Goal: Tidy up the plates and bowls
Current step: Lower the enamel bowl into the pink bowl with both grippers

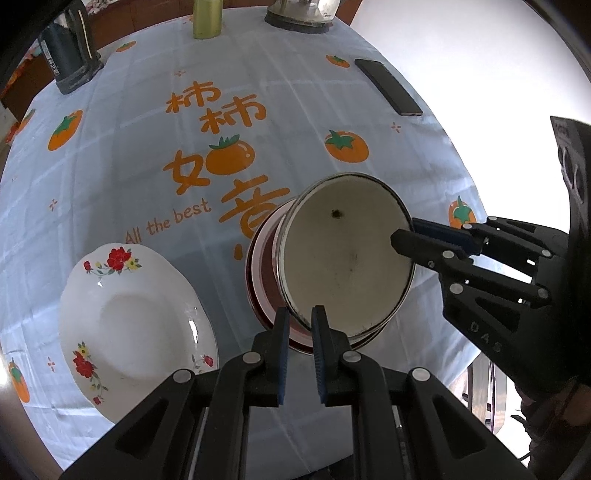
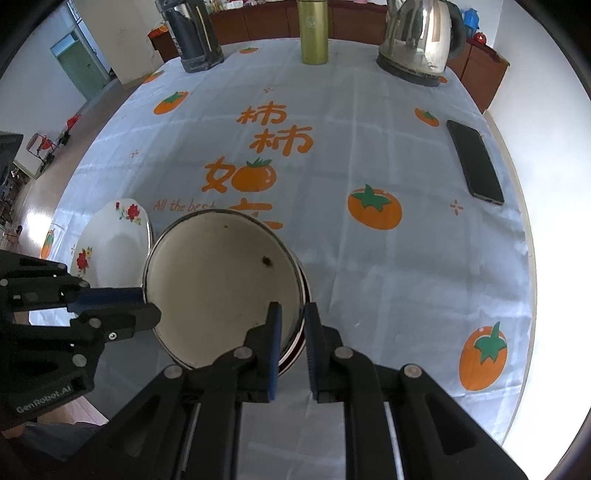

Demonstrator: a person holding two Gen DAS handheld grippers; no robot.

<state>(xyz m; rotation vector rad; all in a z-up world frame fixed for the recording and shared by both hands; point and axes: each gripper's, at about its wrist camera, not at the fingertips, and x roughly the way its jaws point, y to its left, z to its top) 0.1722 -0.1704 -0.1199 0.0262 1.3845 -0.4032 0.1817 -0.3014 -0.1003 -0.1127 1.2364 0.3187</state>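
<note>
On the table (image 2: 369, 280), under its pale blue persimmon-print cloth, you are working near the front edge. Going left to right: the white floral plate (image 1: 136, 325) is sitting flat on the cloth at the left, apart from everything else. Just right of it, you are clamping your left gripper (image 1: 300, 325) on the near-left rim of the cream enamel bowl (image 1: 347, 254), one finger inside and one outside the wall. The bowl is tilting, its metal-edged mouth turned toward you, and it is nesting in a red-sided bowl (image 1: 264, 273) beneath it, whose rim is showing below and to the left. There is a dark speck on the cream bowl's inner surface. On the opposite side, you are pinching your right gripper (image 2: 293, 328) on the same bowl's right rim, jaws nearly together around the thin wall. Farther back, a dark jug (image 2: 192, 33), a green flask (image 2: 314, 33) and a steel kettle (image 2: 421, 40) are standing along the far edge, and a black phone (image 2: 474, 162) is lying flat at the right, well apart from the bowls.
</note>
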